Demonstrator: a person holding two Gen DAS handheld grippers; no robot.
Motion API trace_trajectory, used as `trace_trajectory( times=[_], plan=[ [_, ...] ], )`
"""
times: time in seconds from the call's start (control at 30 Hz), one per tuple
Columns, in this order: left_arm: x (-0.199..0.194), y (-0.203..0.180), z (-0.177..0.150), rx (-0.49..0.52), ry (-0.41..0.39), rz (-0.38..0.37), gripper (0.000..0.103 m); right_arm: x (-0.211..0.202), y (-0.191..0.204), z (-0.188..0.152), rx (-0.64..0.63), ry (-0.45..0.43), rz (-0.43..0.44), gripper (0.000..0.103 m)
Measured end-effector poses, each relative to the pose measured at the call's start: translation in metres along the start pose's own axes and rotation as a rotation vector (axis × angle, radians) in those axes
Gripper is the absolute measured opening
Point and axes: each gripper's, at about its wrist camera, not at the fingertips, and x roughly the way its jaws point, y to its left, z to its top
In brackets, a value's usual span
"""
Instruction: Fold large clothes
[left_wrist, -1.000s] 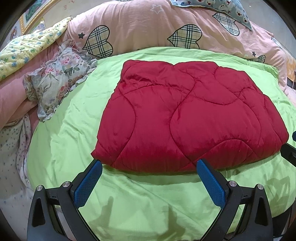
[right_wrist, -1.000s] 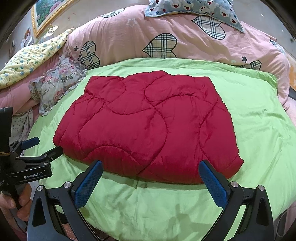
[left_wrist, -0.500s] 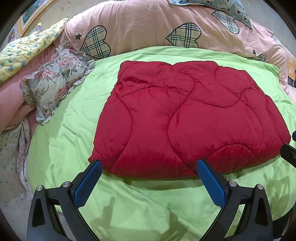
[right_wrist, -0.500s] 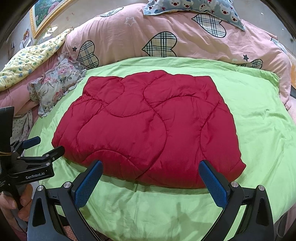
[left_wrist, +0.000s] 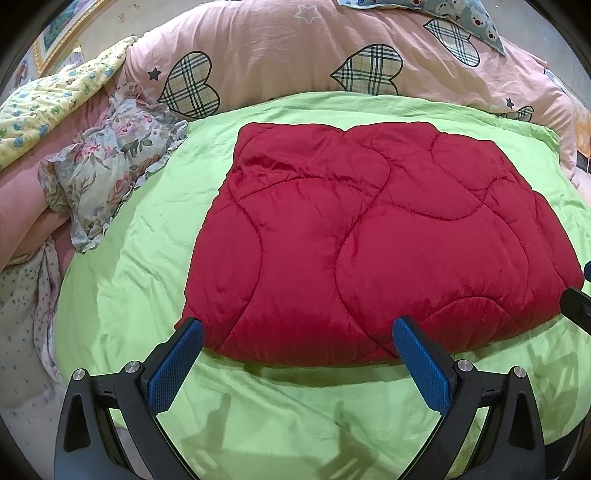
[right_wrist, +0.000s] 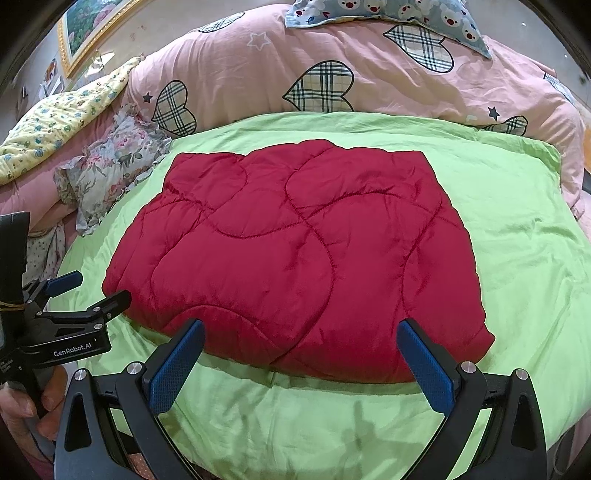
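Right wrist view: my right gripper (right_wrist: 301, 354) and left gripper (left_wrist: 297, 352) gape empty before the red quilt (right_wrist: 295, 258); floral pillow (right_wrist: 110, 173) lies leftward.

Both grippers are built alike: black angular frames with triangular cut-outs, silver round screw heads on top, and two fingers faced with blue textured pads. The left gripper (left_wrist: 297, 345) shows this in its own view, the right gripper (right_wrist: 301, 345) likewise. In the right wrist view the left gripper's side carries white lettering "GenRobot.AI" on its black body, small silver screws, and a thin yellowish band round its upright part. A hand (right_wrist: 22, 410) shows fingers with bare nails.
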Motion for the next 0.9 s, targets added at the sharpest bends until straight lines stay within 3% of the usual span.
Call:
trace_trajectory(
  times=[0.9],
  plan=[
    [0.0077,-0.0002,0.0045,0.012,-0.006,0.011,0.102,0.0087,0.0002,0.0047,0.005,0.017,0.005,0.103]
  ],
)
